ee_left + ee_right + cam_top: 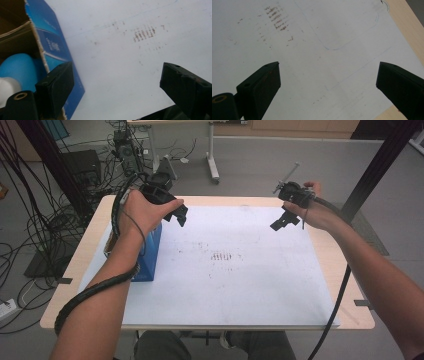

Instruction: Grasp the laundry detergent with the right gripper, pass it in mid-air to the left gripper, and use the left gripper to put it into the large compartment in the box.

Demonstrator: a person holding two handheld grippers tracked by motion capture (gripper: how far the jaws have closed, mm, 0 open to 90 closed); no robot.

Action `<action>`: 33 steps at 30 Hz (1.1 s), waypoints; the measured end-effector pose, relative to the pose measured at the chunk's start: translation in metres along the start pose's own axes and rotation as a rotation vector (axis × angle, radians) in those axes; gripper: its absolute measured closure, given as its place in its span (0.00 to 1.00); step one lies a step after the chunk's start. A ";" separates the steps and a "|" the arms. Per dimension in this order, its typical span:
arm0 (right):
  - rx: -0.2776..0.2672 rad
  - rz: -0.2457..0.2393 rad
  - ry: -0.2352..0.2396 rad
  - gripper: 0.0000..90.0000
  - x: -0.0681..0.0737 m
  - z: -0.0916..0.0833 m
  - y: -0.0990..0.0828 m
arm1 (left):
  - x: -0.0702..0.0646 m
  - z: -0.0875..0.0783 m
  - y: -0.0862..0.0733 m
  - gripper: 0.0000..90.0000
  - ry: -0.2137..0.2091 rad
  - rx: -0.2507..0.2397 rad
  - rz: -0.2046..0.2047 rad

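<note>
- The blue box (149, 252) stands at about 9 o'clock on the surface (90, 237), near its left edge, its top torn open; in the left gripper view a blue bottle with a white cap (15, 72) lies inside it.
- The left tool (176, 213) hangs just beside the box's upper corner, towards 10 o'clock, with its jaws spread wide and nothing between them.
- The right tool (283, 220) hovers well apart at about 2 o'clock over the white sheet (240, 285), jaws likewise spread and empty.
- The step in hand looks like reaching into the box for the bottle. To do it well, I would swing the left tool back over the opening, line the jaws across the bottle's body rather than its cap, and come in without catching the ragged cardboard rim (37, 42).
- The box may slide or tip when pulled on; the right tool could steady its near wall.
- Open room: the sheet's middle, from 12 to 6 o'clock, carries only brown smudges (222, 256), so there is space to set the bottle down.
- Edges: the box sits close to the left border, so pull towards 3 o'clock, not outward.
</note>
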State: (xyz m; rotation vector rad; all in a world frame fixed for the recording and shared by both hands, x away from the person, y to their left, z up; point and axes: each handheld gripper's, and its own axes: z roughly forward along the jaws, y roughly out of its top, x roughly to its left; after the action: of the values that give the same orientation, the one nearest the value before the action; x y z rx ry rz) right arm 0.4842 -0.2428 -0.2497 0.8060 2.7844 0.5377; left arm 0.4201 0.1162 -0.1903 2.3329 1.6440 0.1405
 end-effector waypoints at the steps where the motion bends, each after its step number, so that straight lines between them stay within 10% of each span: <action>1: 0.001 0.005 0.000 0.06 -0.002 0.000 0.000 | -0.002 0.001 0.000 0.13 -0.006 0.001 0.004; 33: 0.010 0.083 -0.005 0.06 -0.024 0.004 -0.005 | -0.030 0.019 0.007 0.14 -0.049 0.028 0.063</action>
State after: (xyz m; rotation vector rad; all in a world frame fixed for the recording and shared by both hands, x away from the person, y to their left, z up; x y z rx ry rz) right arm 0.5029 -0.2592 -0.2533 0.9276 2.7612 0.5346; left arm 0.4203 0.0824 -0.2035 2.3909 1.5597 0.0732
